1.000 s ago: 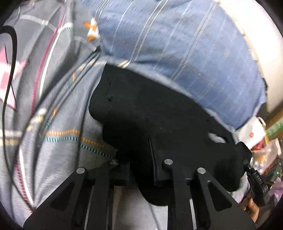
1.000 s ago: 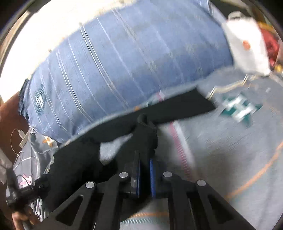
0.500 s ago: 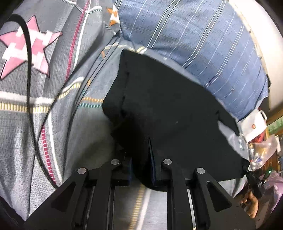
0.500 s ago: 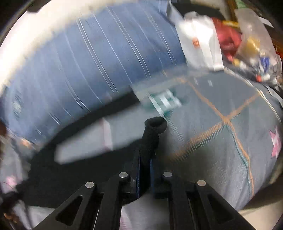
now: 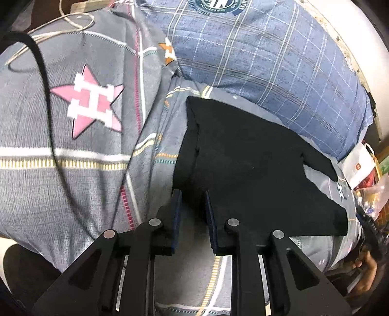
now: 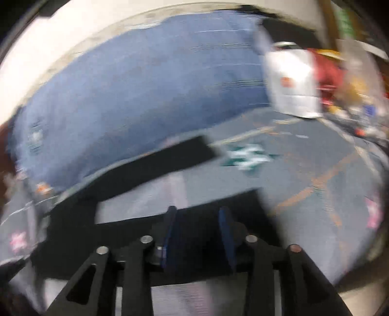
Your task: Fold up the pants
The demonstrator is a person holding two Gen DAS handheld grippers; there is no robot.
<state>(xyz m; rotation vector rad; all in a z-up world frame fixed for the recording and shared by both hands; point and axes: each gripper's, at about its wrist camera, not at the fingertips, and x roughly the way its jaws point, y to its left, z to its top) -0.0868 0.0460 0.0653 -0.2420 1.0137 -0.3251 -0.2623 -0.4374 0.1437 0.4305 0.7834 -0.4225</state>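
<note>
The black pants [image 5: 248,160] lie flat on the grey patterned bedsheet [image 5: 73,155], spreading from the left gripper toward the right. My left gripper [image 5: 192,197] is open, its jaws parted at the pants' near left edge and holding nothing. In the blurred right wrist view the pants [image 6: 150,170] lie under and ahead of my right gripper [image 6: 198,212], which is open and empty over the near leg's edge. The right gripper's handle and a hand show in the left wrist view [image 5: 369,231] at the far right.
A blue plaid pillow [image 5: 262,56] lies just behind the pants. A black cable [image 5: 48,116] and a white cord [image 5: 73,21] cross the sheet at left. A white bag [image 5: 359,162] and clutter [image 6: 340,80] sit past the bed's right end.
Both grippers have let go of the pants and opened. The pants now lie flat on the sheet. Both grippers have drawn back toward the near edge; the right one is still moving.
</note>
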